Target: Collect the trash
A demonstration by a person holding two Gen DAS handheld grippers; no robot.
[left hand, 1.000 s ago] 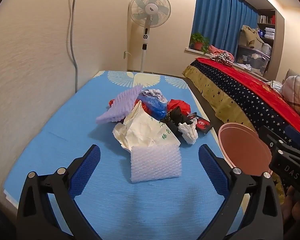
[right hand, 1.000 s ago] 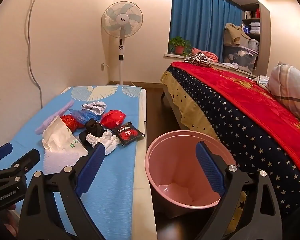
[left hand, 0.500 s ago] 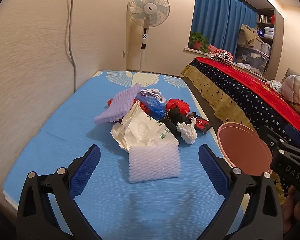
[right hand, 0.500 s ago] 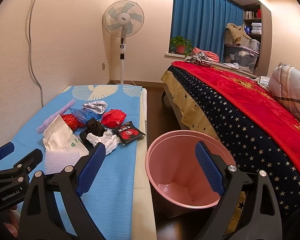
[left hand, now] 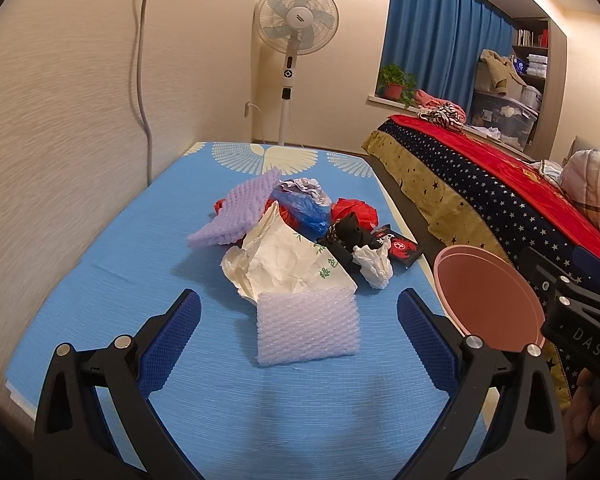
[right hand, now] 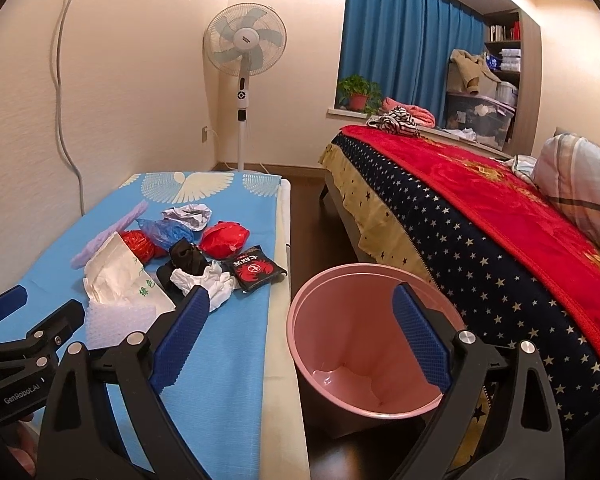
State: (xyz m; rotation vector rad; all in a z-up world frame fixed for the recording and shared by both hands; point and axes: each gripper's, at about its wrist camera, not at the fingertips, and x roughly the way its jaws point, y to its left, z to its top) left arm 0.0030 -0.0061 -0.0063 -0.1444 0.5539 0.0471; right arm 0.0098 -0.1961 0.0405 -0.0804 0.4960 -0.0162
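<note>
Trash (left hand: 300, 236) heaped untouched on blue mat (left hand: 112, 264), pink bin (right hand: 364, 344) beside it empty: collecting not yet begun; left gripper (left hand: 298, 328) spread wide, gripping nothing, aimed at bubble wrap (left hand: 307, 328), likely first pick; right gripper (right hand: 300, 336) likewise spread, empty, over bin.

Right gripper (right hand: 300, 336) spread wide, empty, poised over pink bin (right hand: 364, 360). Left of it, trash pile (right hand: 172, 256) on blue mat (right hand: 220, 360). Further left, left gripper (right hand: 16, 332), partly cropped. Bed (right hand: 480, 216) to the right.
</note>
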